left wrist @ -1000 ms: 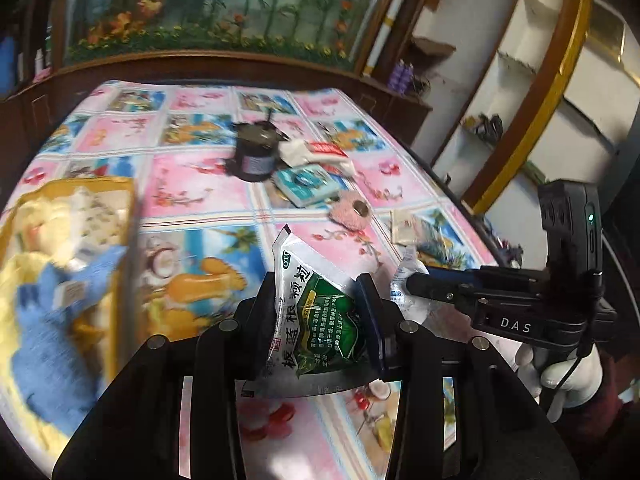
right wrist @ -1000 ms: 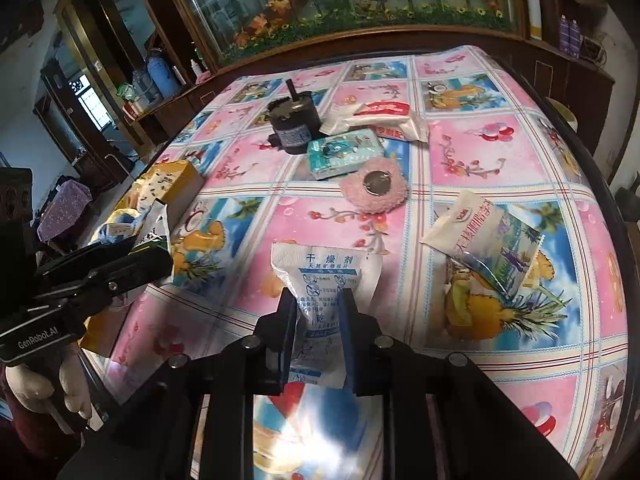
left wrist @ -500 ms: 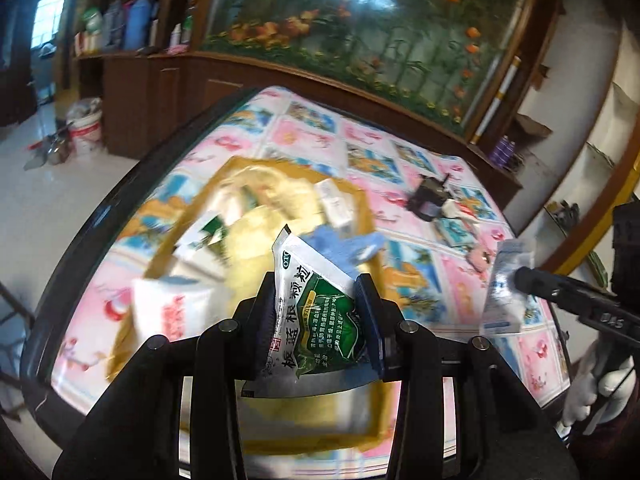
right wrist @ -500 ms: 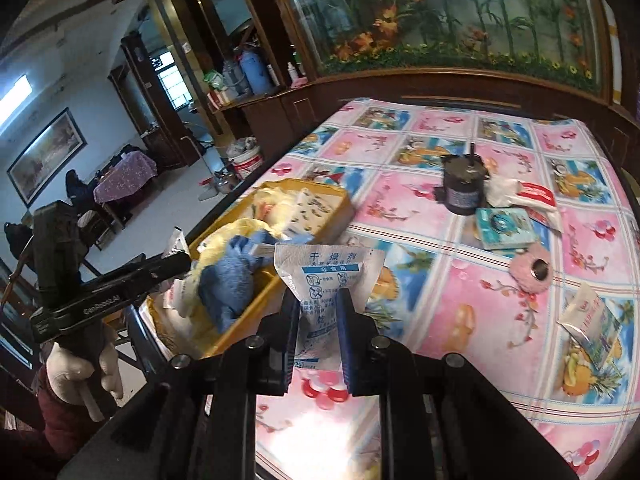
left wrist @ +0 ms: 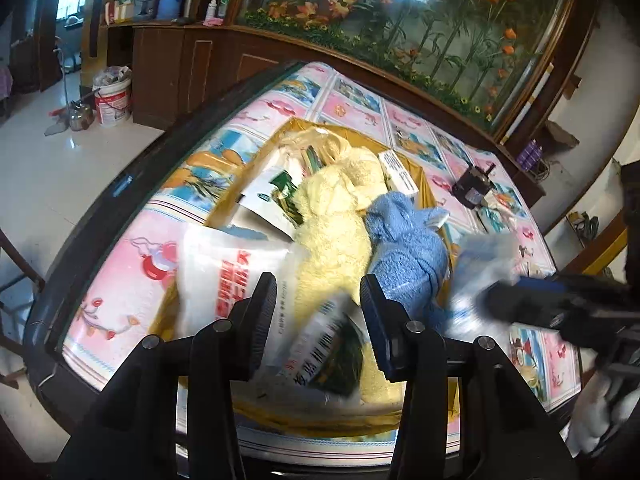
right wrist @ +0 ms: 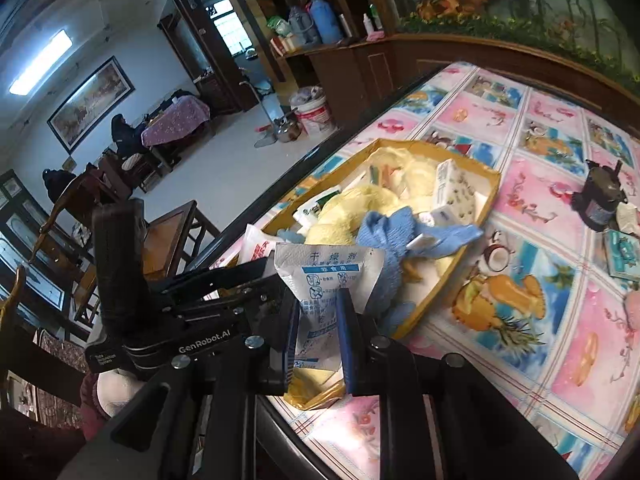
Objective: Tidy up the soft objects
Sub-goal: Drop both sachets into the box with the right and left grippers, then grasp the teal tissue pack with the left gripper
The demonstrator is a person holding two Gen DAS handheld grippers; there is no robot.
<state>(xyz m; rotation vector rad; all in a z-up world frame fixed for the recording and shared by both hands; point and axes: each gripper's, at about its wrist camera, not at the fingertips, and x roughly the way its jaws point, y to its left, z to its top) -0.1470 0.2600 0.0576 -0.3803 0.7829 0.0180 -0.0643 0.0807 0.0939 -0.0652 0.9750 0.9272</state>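
Pink-and-blue cartoon-print oilcloth (left wrist: 280,108) covers the table, with a dark wooden cabinet and a painted flower panel behind it. On the cloth stands a shallow yellow cardboard tray (left wrist: 425,179) heaped with soft things. Going left to right in the left wrist view: a white plastic bag with red lettering (left wrist: 224,268) leans over the tray's near left edge, a white-and-green printed sachet (left wrist: 276,192) lies further back, a fluffy pale-yellow towel (left wrist: 340,220) fills the middle, and a blue terry cloth (left wrist: 404,252) lies on its right.

The left gripper (left wrist: 318,312) hangs over the tray with its fingers spread wide and nothing between them; below the gap a green-and-white herbal packet (left wrist: 324,348), blurred, lies tilted on the yellow towel.

To the right, the right gripper (right wrist: 318,336) is clamped on a white desiccant sachet with blue print (right wrist: 324,280), held upright just above the tray's near corner, in front of the blue cloth. Farther right on the cloth sits a small dark motor-like cylinder (right wrist: 600,196), well apart from the tray.
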